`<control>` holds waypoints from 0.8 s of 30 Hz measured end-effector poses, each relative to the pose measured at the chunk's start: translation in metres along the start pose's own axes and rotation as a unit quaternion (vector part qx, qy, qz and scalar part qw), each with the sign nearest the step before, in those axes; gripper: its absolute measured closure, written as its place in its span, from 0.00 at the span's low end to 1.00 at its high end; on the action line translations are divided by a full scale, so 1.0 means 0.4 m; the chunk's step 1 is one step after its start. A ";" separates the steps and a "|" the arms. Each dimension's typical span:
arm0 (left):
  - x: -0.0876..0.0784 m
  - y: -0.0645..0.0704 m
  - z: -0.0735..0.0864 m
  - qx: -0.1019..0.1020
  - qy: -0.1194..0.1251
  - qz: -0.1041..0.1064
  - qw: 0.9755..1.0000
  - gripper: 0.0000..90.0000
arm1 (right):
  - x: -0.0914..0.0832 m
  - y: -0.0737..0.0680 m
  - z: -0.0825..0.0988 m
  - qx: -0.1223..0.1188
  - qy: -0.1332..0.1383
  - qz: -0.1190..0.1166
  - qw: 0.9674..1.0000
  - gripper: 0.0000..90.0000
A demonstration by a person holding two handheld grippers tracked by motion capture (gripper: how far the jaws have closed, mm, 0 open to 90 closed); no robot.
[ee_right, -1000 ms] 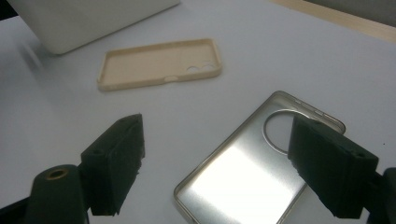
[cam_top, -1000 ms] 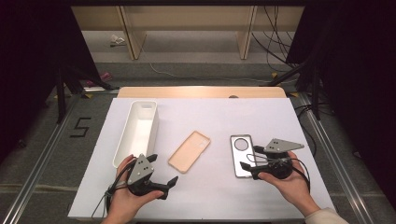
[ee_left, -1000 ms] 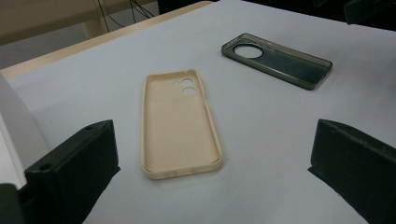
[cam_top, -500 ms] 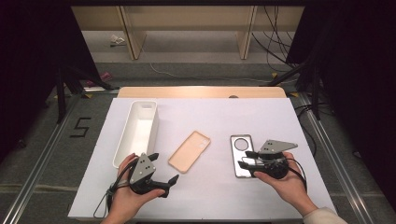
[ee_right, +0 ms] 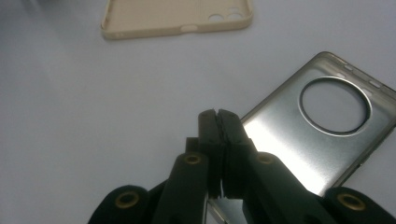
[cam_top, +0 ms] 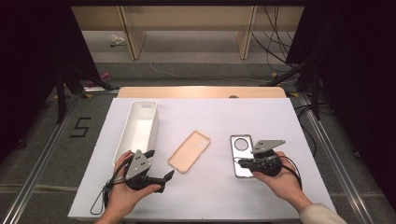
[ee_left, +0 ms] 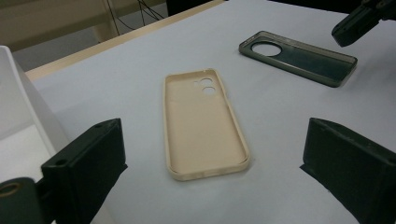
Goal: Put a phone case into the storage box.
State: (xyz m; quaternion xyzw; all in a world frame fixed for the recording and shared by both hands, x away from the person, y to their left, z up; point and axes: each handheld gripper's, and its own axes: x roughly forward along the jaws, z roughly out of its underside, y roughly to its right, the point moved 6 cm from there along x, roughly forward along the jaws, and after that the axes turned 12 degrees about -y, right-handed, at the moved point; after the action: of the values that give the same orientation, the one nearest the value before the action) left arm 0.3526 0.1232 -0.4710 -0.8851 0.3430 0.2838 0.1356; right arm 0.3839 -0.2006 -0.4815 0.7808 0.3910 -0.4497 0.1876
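Note:
A beige phone case lies inside-up at the table's middle. My left gripper rests near the front edge just left of it. Its jaws stand wide open, and the beige phone case lies ahead between them, untouched. A dark translucent phone case with a round camera hole lies to the right. My right gripper reaches across it from the right. Its jaws have just been closing. In the right gripper view the right gripper has its pads pressed together at the dark case's edge. I cannot tell whether the rim is pinched.
A long white bin stands at the left of the white table, close beside my left hand. A wooden strip runs along the far edge. Dark stands and cables sit on the floor beyond.
The right gripper's jaws have gone from wide open to pressed together at the dark case. Both hands have stayed in place, and the left gripper is unchanged.

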 end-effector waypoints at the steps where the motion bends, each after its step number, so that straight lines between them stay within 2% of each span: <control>1: 0.000 0.000 0.000 0.000 0.000 0.000 1.000 0.06 | 0.000 0.000 0.000 0.000 0.000 0.000 1.000 0.99; 4: -0.001 0.002 -0.001 0.005 0.000 0.000 1.000 0.06 | 0.022 -0.003 -0.002 -0.007 -0.028 -0.006 1.000 1.00; 6: 0.000 0.002 0.000 0.006 -0.001 0.001 1.000 0.06 | 0.026 -0.004 -0.003 -0.008 -0.034 -0.006 0.999 1.00; 7: -0.001 0.004 0.000 0.008 -0.003 0.002 1.000 0.06 | 0.038 -0.004 -0.002 -0.009 -0.052 -0.005 0.999 1.00; 9: -0.005 0.004 -0.001 0.011 -0.003 0.001 1.000 0.06 | 0.048 -0.006 -0.001 -0.009 -0.067 -0.004 0.998 1.00; 13: -0.013 0.007 0.000 0.014 -0.004 0.006 1.000 0.07 | 0.057 -0.004 0.002 -0.013 -0.079 -0.005 0.997 1.00; 16: -0.018 0.007 0.002 0.017 -0.006 0.009 1.000 0.07 | 0.059 -0.002 0.004 -0.007 -0.086 -0.003 0.996 1.00; 19: -0.024 -0.001 0.004 0.022 -0.005 0.007 1.000 0.07 | 0.062 -0.002 0.008 -0.006 -0.093 -0.005 0.996 1.00; 24: -0.028 -0.020 0.010 0.016 -0.002 0.000 1.000 0.08 | 0.067 -0.002 0.013 -0.005 -0.106 -0.002 0.994 1.00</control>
State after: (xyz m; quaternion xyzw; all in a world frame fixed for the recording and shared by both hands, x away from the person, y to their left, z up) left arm 0.3497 0.1367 -0.4670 -0.8821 0.3474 0.2802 0.1507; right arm 0.3881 -0.1918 -0.5069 0.7271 0.3722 -0.5286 0.2310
